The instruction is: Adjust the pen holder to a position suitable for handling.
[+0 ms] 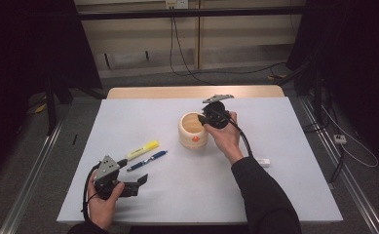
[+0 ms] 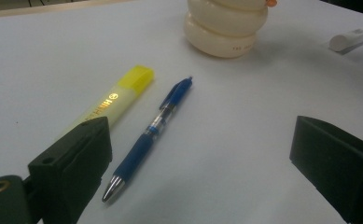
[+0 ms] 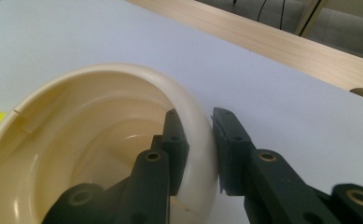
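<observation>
Pinching cup rim, right gripper fingers clamped; left gripper fingers wide beside pen.

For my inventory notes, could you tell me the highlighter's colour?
The highlighter is yellow, clearest in the left gripper view.

The high view is looking forward and down over the whole table. The left gripper view is skimming low past the pen toward the far cup; the right gripper view is peering closely into that cup.
</observation>
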The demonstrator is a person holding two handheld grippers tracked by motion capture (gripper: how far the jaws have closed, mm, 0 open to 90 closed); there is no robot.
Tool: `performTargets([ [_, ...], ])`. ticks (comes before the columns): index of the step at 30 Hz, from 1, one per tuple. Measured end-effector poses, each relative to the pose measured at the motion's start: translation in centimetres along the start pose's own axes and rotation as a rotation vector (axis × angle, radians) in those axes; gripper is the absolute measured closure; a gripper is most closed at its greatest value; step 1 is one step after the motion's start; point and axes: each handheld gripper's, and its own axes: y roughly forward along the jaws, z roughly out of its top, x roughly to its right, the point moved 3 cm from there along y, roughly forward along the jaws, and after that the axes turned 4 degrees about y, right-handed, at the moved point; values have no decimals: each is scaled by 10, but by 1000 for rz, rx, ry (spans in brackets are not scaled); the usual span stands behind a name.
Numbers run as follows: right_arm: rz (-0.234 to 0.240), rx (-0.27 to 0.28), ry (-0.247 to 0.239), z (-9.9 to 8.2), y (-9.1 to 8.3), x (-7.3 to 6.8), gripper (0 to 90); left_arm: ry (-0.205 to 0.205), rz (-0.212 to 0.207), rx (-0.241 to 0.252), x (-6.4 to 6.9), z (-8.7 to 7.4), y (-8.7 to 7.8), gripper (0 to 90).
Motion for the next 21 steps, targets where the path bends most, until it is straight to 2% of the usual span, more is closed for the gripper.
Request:
performTargets([
  [3,1,-1,15,-1,0,2,766,-2,0,-1,0,0,0,56],
  [9,-17,-17,2,-2,-2,3,772,-1,-2,-5,0,0,0,56],
  [15,-20,-21,20,-2,0,7,772,-4,-5,-8,0,-1,1,56],
  [21,-12,-10,28,-2,3,6,710,-3,-6,-10,0,-1,0,56],
])
